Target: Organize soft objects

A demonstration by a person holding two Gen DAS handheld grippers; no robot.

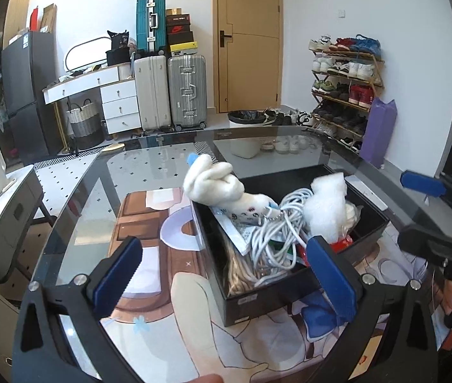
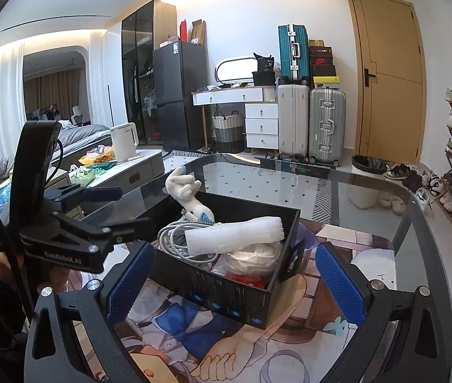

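The soft things already lie in the black box (image 2: 226,293): a foam roll (image 2: 235,234) on top of a coiled white cable (image 1: 277,239), and a plush toy (image 1: 216,185) draped over the box's far rim, half out. Both the left gripper (image 1: 226,271) and the right gripper (image 2: 235,284) stand wide and empty just before the box; what lies deeper inside is hard to tell, so probably only tucking the plush in remains.

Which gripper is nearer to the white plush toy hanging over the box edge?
Left, as far as I can tell. The left gripper is open at the black box on the side where the plush toy drapes; the right gripper is open at the opposite side.
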